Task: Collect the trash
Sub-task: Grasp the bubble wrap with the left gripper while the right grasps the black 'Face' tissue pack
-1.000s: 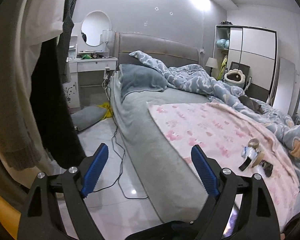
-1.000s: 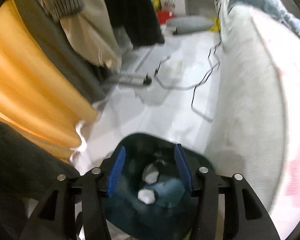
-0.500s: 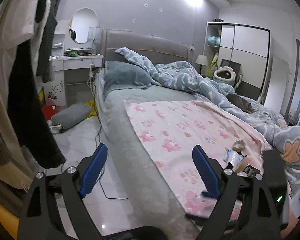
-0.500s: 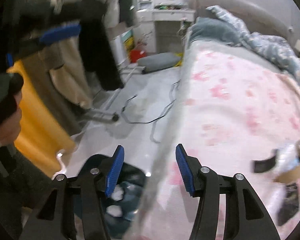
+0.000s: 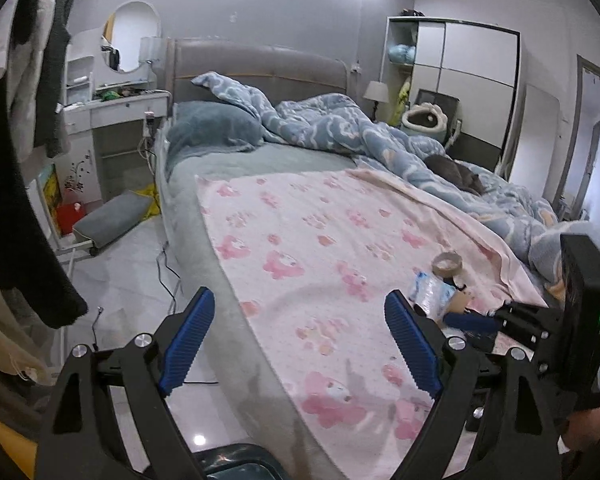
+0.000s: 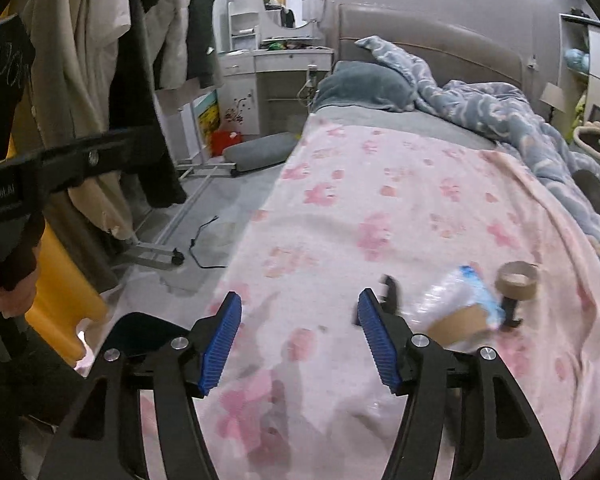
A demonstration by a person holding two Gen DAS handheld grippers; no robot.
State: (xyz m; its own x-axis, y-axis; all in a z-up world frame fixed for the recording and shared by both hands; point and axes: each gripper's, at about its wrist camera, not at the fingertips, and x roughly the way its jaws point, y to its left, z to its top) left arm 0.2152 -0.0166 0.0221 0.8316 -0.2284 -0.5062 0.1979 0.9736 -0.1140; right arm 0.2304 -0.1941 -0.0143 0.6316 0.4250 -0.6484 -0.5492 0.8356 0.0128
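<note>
A small pile of trash lies on the pink blanket (image 6: 380, 208): a crumpled plastic wrapper (image 6: 456, 296), a brown paper cup (image 6: 460, 322), a tape roll (image 6: 516, 280) and dark bits. My right gripper (image 6: 298, 340) is open and empty above the blanket, just left of the pile. In the left wrist view the wrapper (image 5: 430, 292) and tape roll (image 5: 447, 263) show at the right. My left gripper (image 5: 300, 342) is open and empty over the bed's edge. The dark green bin (image 6: 140, 334) stands on the floor by the bed; its rim shows in the left view (image 5: 236, 462).
Clothes (image 6: 100, 60) hang on a rack at the left, with a yellow object (image 6: 60, 280) below. Cables (image 6: 204, 244) and a grey cushion (image 6: 260, 152) lie on the floor. A blue duvet (image 5: 360, 132) is heaped at the far side. A dressing table (image 5: 116, 108) stands by the headboard.
My right gripper has swung up from over the bin to the bed, toward the trash pile. My left gripper has shifted right, toward the bed. Both stayed open.
</note>
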